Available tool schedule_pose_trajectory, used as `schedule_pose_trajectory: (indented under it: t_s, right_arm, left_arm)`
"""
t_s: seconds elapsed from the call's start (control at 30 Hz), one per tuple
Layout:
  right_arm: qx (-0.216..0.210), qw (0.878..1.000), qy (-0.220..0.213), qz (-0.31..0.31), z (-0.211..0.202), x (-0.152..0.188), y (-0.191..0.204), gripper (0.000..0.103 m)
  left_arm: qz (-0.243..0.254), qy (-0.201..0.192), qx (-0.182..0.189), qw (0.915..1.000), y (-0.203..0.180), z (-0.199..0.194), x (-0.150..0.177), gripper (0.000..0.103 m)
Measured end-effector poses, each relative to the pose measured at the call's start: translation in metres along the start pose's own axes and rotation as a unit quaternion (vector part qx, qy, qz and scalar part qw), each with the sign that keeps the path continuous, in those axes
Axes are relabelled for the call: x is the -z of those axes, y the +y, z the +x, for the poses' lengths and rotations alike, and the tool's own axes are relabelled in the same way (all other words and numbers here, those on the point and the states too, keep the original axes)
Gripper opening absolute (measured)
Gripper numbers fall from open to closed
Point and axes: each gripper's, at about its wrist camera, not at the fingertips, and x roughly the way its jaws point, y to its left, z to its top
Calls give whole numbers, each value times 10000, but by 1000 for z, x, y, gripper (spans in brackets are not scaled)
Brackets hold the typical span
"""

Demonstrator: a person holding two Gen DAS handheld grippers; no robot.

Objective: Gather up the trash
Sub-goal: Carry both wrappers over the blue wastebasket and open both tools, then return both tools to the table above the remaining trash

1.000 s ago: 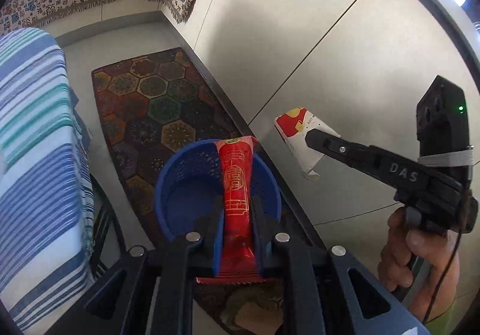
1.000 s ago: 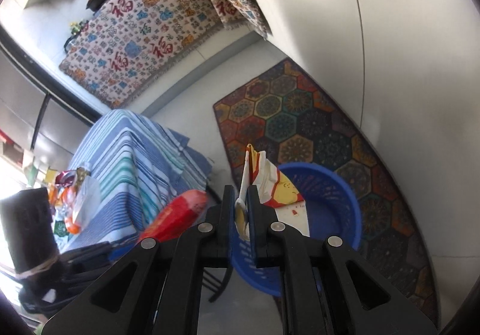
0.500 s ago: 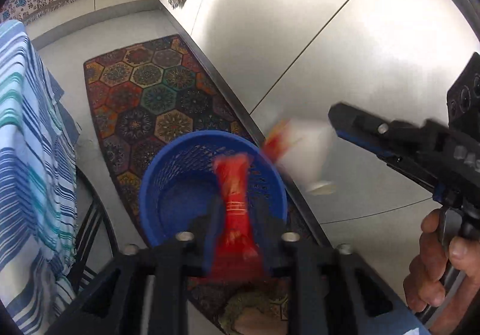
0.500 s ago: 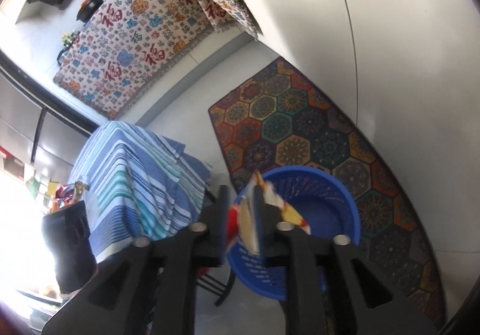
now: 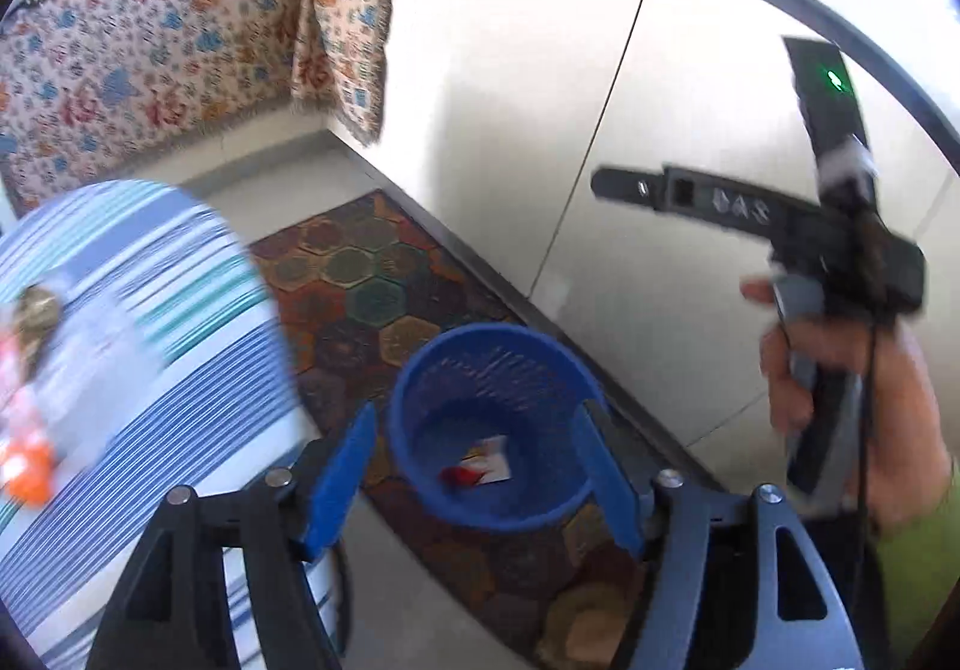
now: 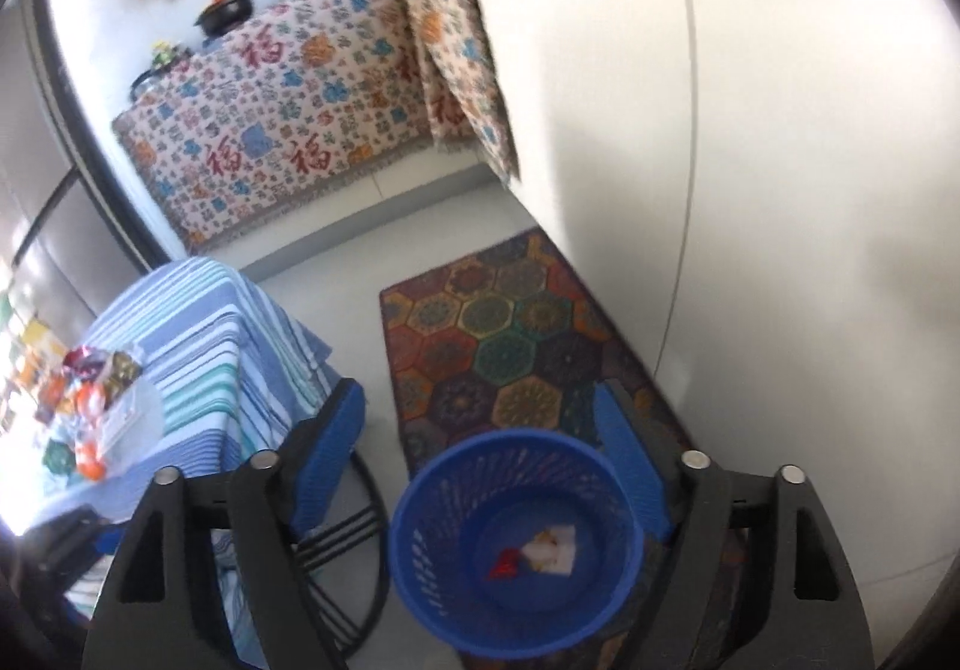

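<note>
A blue mesh trash basket [image 5: 414, 406] stands on a patterned rug; it also shows in the right wrist view [image 6: 420, 550]. A red wrapper [image 5: 459, 474] and a white and red wrapper [image 5: 489, 463] lie at its bottom, also seen in the right wrist view as a red wrapper [image 6: 504, 565] and a white wrapper [image 6: 555, 547]. My left gripper [image 5: 480, 481] is open and empty above the basket. My right gripper [image 6: 489, 460] is open and empty above it too, and shows at the right of the left wrist view [image 5: 606, 184].
A table with a blue striped cloth [image 6: 198, 346] stands left of the basket, with more wrappers [image 6: 90, 382] on it. The hexagon-patterned rug [image 6: 498, 328] runs along a white wall [image 6: 750, 190]. A patterned cloth covers a counter [image 6: 288, 130] at the back.
Both grippers have opened and let go of their wrappers, which fell into the blue basket. Both grippers have lifted and pulled back from the basket.
</note>
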Motion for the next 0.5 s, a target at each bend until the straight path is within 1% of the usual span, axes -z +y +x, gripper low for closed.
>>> schedule_pose_trajectory:
  t_s: [0.1,0.23,0.33,0.4,0.5]
  right_arm:
    - [-13,9984,-187,-531,-9,7,34,88]
    - [-150,9915,-304,-1256,-13,21,84,90]
    - [-368,9857,-203,-1630,-13,34,122,90]
    - [-583,9836,-107,-1703,-16,44,144,90]
    - [-1028,9798,128,-1709,-24,68,184,90]
  left_arm:
    - [8,44,-290,9996,21,-28,29,70]
    - [-8,116,-956,9954,52,-56,64,70]
    - [-232,150,-1284,9913,85,-72,88,70]
    - [-501,141,-1432,9883,112,-82,101,70]
    - [-815,106,-1660,9827,146,-98,117,70]
